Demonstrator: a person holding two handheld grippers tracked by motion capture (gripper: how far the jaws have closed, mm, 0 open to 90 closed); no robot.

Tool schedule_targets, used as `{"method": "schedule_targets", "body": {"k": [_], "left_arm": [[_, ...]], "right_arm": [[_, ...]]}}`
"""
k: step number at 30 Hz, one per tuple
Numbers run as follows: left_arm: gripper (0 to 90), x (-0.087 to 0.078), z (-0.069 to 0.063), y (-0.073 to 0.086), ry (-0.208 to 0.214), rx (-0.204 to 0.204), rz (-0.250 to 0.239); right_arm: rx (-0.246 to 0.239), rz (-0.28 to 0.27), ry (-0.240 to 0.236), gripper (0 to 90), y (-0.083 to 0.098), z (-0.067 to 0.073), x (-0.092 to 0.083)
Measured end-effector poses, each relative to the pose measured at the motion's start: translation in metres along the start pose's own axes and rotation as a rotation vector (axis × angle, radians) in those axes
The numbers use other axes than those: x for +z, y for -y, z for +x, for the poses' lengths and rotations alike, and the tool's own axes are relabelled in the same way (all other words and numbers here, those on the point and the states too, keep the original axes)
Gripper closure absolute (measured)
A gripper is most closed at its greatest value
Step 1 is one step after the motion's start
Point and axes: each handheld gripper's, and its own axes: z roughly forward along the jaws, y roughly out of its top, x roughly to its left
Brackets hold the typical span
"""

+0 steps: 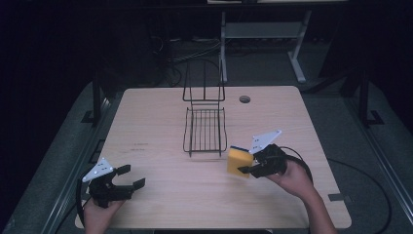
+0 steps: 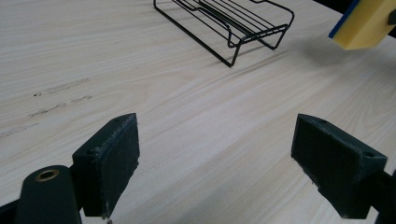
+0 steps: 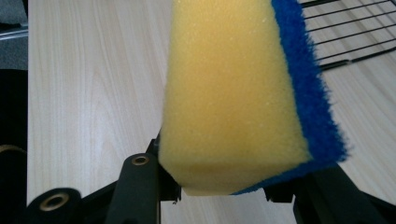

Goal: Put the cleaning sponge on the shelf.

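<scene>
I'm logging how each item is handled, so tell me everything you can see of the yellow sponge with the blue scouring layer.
The yellow foam sponge with a blue scouring layer is a thick rectangular block: porous yellow foam with a thin, fuzzy blue pad along one face. It looks dry and undamaged. The right gripper holds it between its jaws, lifted off the pale wooden table, just beside the near right corner of the black wire rack. It stands roughly on edge, blue side towards the rack. Nothing else touches it.

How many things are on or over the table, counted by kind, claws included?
Sponge, yellow with a blue scrub side: 1, held in the right claw
Black wire rack: 1
Claws: 2, the left claw open with nothing between its jaws
Total: 4
</scene>
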Motion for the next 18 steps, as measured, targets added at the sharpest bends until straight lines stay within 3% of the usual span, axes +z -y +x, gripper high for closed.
{"method": "schedule_targets", "body": {"k": [18], "left_arm": [[14.6, 0.0, 0.0, 0.0, 0.0, -0.001, -0.001]], "right_arm": [[-0.015, 0.002, -0.02, 56.5, -0.019, -0.012, 0.005]]}}
